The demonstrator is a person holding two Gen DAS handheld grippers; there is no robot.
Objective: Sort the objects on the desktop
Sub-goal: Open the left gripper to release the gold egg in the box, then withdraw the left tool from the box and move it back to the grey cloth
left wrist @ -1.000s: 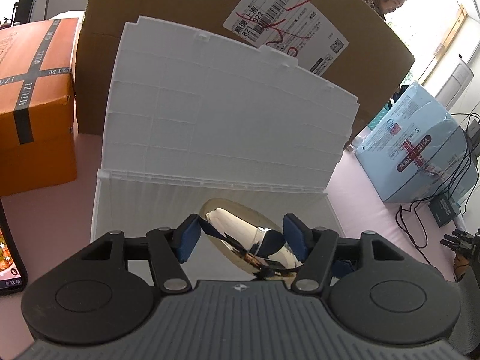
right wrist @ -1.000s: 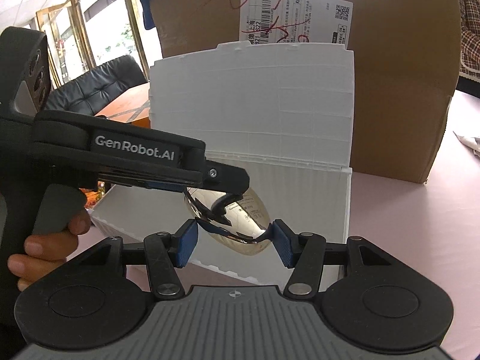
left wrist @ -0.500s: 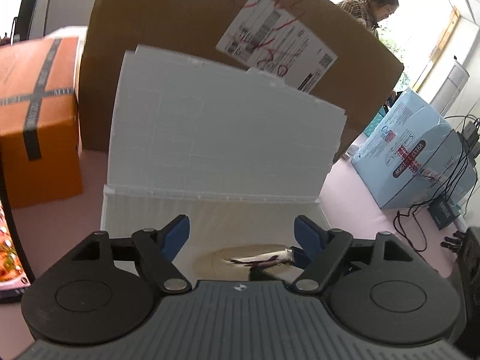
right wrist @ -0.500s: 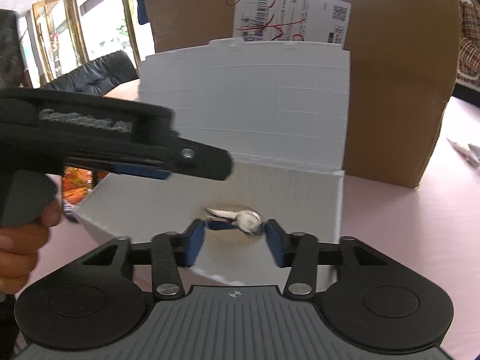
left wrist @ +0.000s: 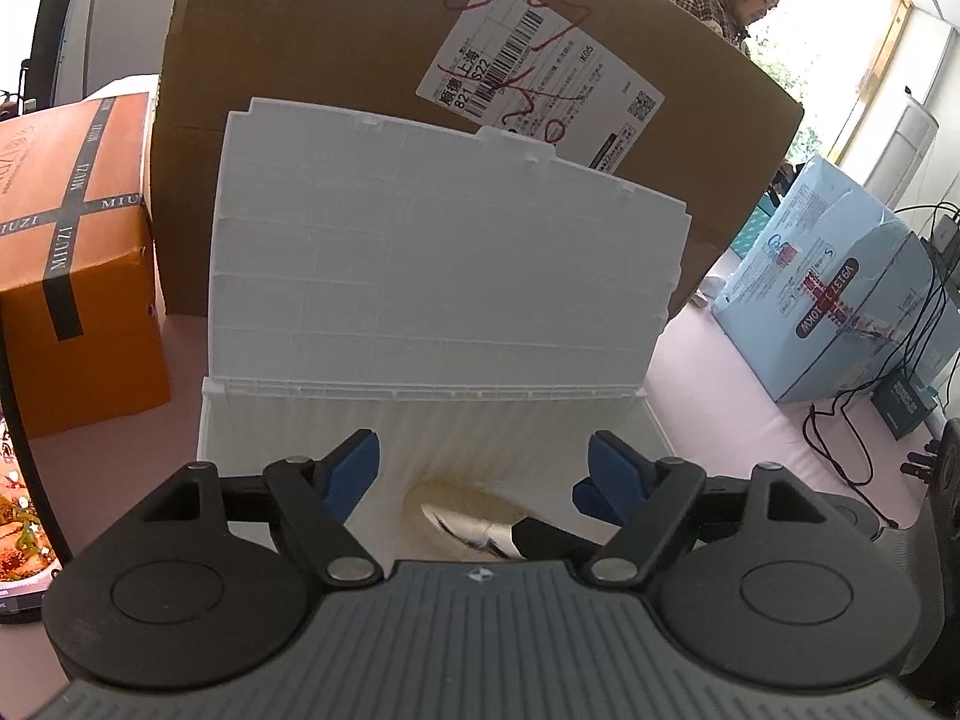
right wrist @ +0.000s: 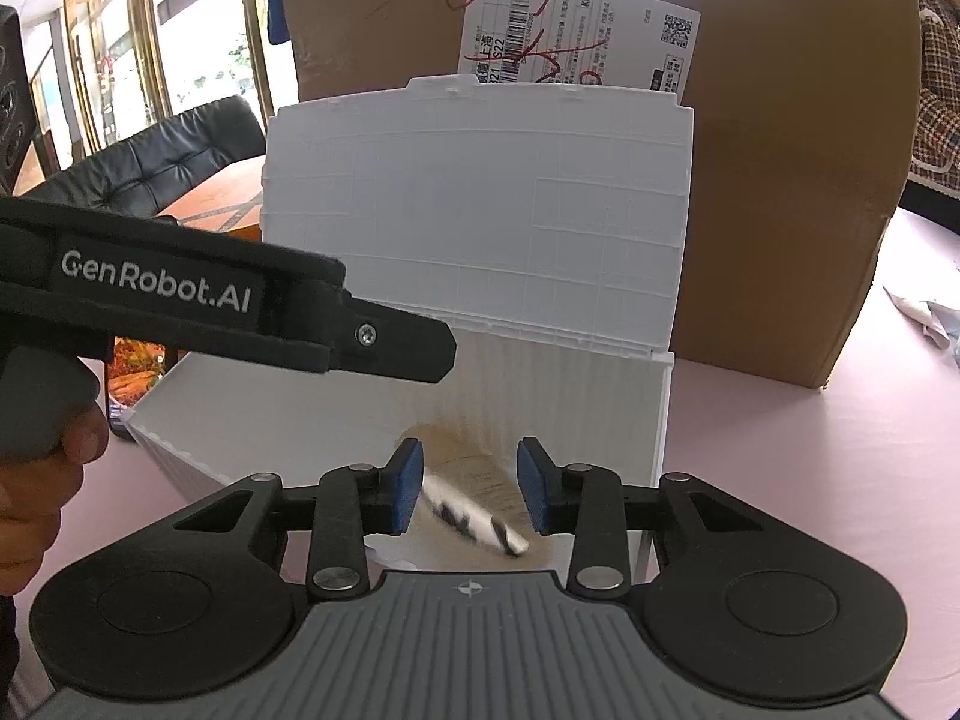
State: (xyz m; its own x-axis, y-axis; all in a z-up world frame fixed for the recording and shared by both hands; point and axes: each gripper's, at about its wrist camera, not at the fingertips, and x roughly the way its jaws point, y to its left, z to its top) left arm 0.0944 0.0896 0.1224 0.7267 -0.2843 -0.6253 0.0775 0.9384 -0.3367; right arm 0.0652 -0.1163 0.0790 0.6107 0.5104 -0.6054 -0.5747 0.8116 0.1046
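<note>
A cardboard box fills the upper frame behind a white plastic case with its lid raised. Low centre, a shiny metal piece lies inside the case. The left gripper is spread wide; the right gripper is parted, touching nothing.

The open box is white, with thin square lines on its lid and fine stripes on its floor. A shiny silver and gold thing lies in it. The grippers are black with blue pads. The big carton behind is brown, with a white label and red scribbles. The smaller box is orange with black tape crossed over it. Another box is light blue. The tablecloth is pink.
</note>
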